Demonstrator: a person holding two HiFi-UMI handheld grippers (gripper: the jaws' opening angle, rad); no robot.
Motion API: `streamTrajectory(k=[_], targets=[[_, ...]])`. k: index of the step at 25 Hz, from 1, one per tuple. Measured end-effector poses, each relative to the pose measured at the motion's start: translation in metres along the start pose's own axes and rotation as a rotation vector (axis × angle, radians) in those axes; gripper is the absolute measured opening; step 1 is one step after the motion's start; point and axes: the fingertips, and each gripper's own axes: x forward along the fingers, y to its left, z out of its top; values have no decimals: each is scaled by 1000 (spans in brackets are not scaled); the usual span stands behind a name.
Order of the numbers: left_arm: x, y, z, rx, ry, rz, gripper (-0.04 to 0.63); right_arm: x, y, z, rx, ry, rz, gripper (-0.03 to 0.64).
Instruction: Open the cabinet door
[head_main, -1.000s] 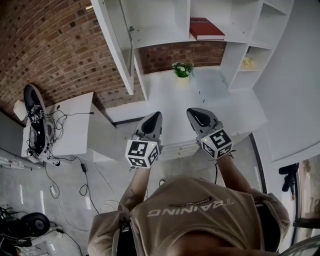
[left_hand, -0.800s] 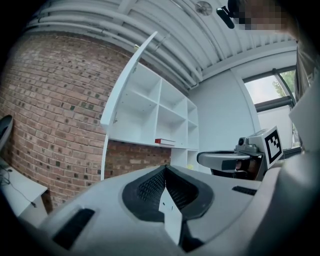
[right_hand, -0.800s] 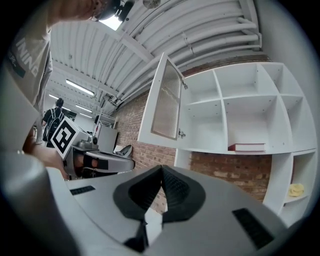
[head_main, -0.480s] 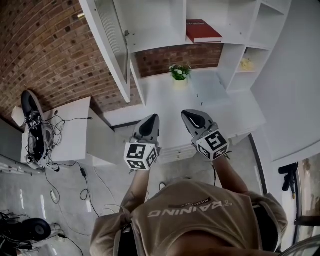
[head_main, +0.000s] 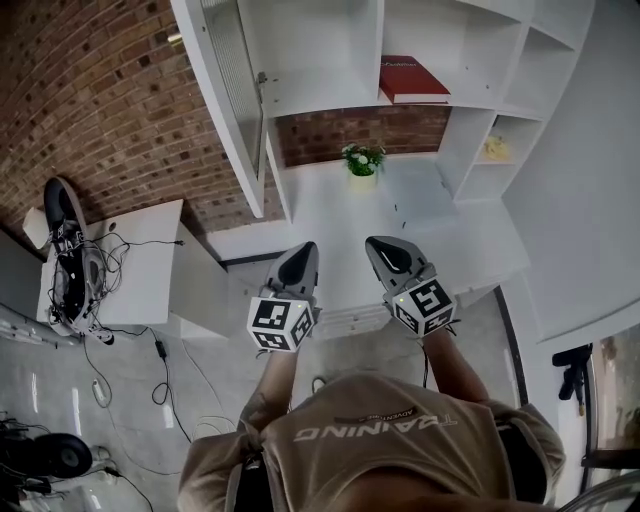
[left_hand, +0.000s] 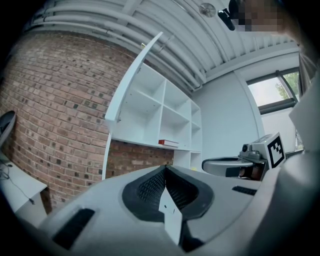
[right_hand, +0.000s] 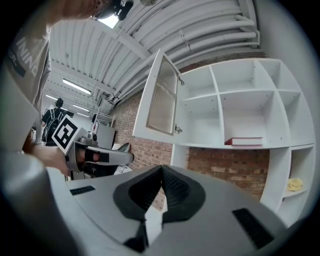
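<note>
Hanging wide open at the left edge of the shelf unit (head_main: 320, 90): cabinet door (head_main: 225, 85), swung out toward the brick wall, with the compartment behind it looking bare. Judging the task as good as done.

Holding left gripper (head_main: 298, 258) and right gripper (head_main: 390, 252) side by side just off the near edge of the desk (head_main: 330, 205), well apart from the door and touching nothing. Showing jaws pressed together and empty in both gripper views.

Judging risks only:
- Risking a drift back toward shut if the hinge is loose, with nothing holding the door.
- Risking a clip on the door's lower edge when lifting the left gripper up or leftward, near the desk's left corner.
- Risking a bump instead of a hook if reaching for that edge with jaws together.
- Risking hinge strain or a knock against the brick when pushing further.
- Risking tipping the plant (head_main: 362, 158) at the desk's far edge on a careless forward reach.

Leaving the red book (head_main: 412, 80) on the upper shelf, out of harm's way.
</note>
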Motion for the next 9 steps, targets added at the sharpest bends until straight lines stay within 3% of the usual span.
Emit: streamTrajectory(k=[9], targets=[[-7, 5, -1, -2, -4, 22, 9, 0, -3, 5, -25, -7, 8, 14]])
